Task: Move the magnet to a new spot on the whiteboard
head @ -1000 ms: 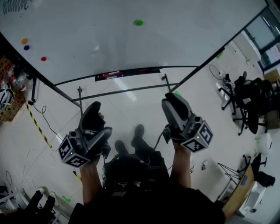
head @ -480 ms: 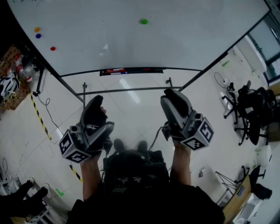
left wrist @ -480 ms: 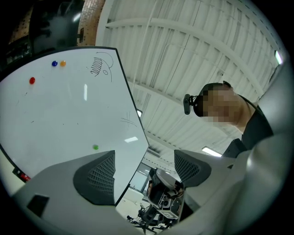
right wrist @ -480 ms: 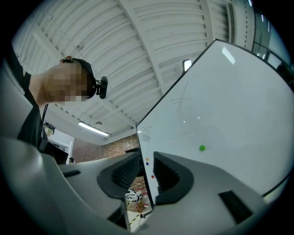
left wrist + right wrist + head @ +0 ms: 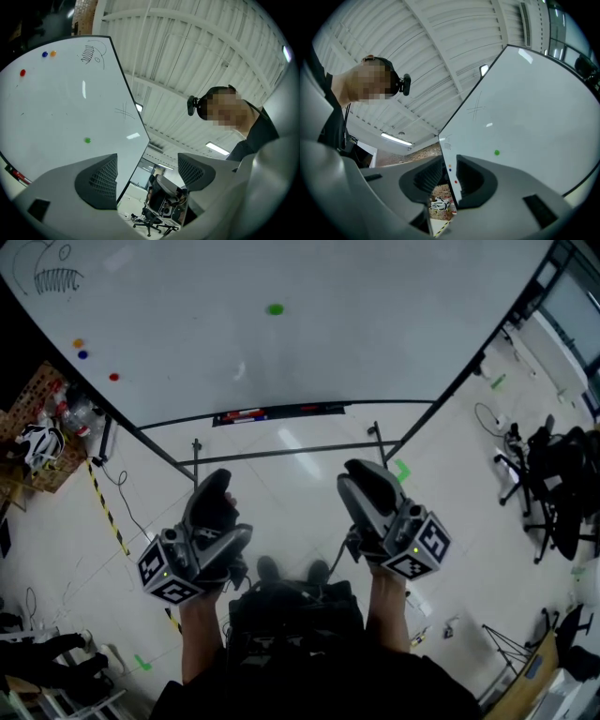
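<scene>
A small green magnet sticks on the large whiteboard ahead; it also shows in the left gripper view and the right gripper view. Red, blue and orange magnets sit near the board's left edge. My left gripper is held well short of the board, its jaws wide apart with nothing between them. My right gripper is also away from the board; its jaws stand a narrow gap apart and hold nothing.
A marker tray runs along the board's lower edge, above the stand's crossbar. Office chairs stand at the right. A helmet rests on a crate at the left, beside striped floor tape.
The head view has shifted: the green magnet now sits lower and further left, and a drawing shows at the board's top left. Both grippers lie a little lower in the picture.
</scene>
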`<state>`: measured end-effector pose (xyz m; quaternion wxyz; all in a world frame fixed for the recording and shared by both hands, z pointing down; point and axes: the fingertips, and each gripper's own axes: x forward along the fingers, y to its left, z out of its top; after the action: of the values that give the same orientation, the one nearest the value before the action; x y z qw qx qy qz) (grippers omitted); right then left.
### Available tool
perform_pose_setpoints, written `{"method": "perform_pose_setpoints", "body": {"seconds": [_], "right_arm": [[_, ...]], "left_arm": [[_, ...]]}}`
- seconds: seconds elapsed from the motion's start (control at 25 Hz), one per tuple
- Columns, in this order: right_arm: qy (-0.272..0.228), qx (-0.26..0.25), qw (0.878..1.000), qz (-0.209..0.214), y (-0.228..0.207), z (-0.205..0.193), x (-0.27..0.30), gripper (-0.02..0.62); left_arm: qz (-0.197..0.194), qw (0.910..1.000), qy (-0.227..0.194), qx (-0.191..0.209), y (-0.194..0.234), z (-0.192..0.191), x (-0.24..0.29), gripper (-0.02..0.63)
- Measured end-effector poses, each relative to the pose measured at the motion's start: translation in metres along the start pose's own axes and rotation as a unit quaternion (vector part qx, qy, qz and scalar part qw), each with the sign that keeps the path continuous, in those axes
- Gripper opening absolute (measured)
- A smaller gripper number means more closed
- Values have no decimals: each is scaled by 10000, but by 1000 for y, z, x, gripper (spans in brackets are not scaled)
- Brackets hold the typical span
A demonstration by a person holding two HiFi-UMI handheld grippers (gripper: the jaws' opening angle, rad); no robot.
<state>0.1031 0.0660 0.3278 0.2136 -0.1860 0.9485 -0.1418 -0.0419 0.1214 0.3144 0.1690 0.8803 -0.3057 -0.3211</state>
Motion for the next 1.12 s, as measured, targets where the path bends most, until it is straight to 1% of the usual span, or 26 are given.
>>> {"method": "perform_pose_setpoints", "body": {"seconds": [0.08,0.24,0.36,0.48,0.6,0.68,0.88,1.12], "right_arm": [[54,51,10000,41,0,-1,-5,114],[149,23,9998,128,-1,-7,3,112],[205,-5,9997,155,0,-3,-7,110],[278,-56,9995,168,1,-1,-7,103],[482,-28,9988,113,-2,-6,-6,95],[564,-32,9983,129,-3,-9,-7,92],[448,-64,9986,265,4,-6,4,80],[466,-63,9984,322,6,-11,8,69]], "left_arm": [[23,10000,48,17,-5,-5,6,400],[23,10000,63,-3,2,-4,8,400],[12,10000,46,-40,-4,-14,12,400],[-29,9999,37,-101,-3,-16,17,400],[-70,9998,38,-155,-1,-16,21,400],[-94,9999,-19,-122,1,-17,20,400],[-49,10000,-64,-54,8,-10,14,400],[-34,9999,-142,-19,11,-2,8,400]]}}
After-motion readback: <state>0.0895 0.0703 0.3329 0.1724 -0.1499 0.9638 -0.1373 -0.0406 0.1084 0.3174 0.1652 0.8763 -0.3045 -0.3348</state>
